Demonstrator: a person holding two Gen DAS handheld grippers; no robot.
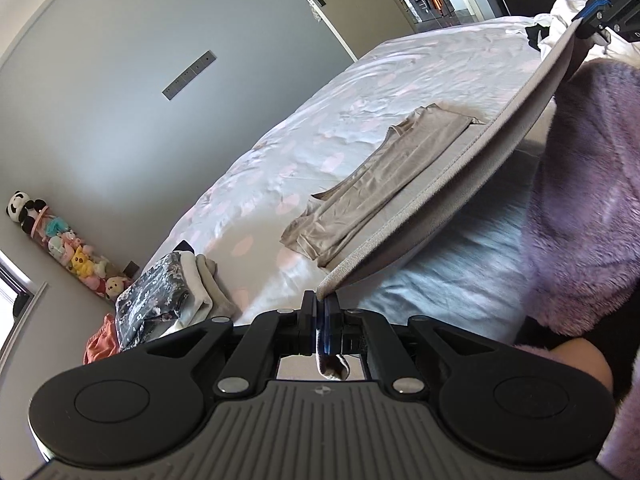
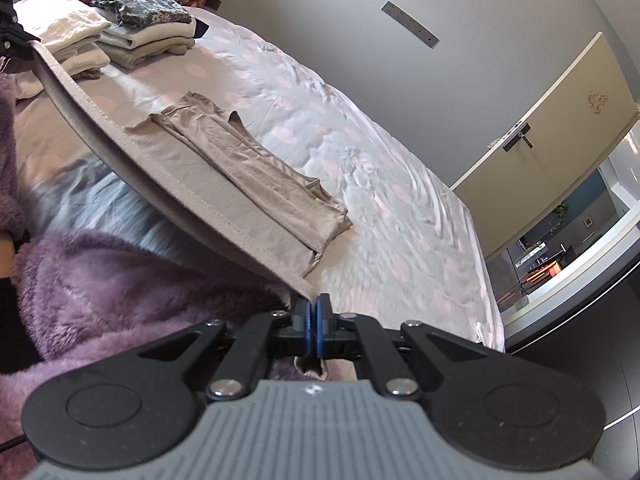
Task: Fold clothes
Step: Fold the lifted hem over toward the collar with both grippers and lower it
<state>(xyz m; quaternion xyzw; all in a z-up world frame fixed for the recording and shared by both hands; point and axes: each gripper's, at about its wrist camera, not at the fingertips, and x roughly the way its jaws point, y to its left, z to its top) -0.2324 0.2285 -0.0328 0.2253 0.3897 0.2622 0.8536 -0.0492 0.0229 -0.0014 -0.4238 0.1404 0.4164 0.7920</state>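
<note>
Beige garment (image 1: 404,184): hem is held taut above the bed (image 1: 280,168), clamped at opposite corners by left gripper (image 1: 321,304) and right gripper (image 2: 312,308).

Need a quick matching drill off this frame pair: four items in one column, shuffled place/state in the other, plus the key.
Items:
1. beige garment
2. dark floral garment
3. plush toys
4. left hand-held gripper

Places/states:
A. lined up along the wall beyond the bed
B. shut on one end of the lifted hem
C. on top of a folded stack at the bed's far corner
D. partly flat on the bedspread, near edge raised between both grippers

The right hand-held gripper pinches the hem's other end.

Pairs: 1-D, 2-C, 3-A, 4-B
</note>
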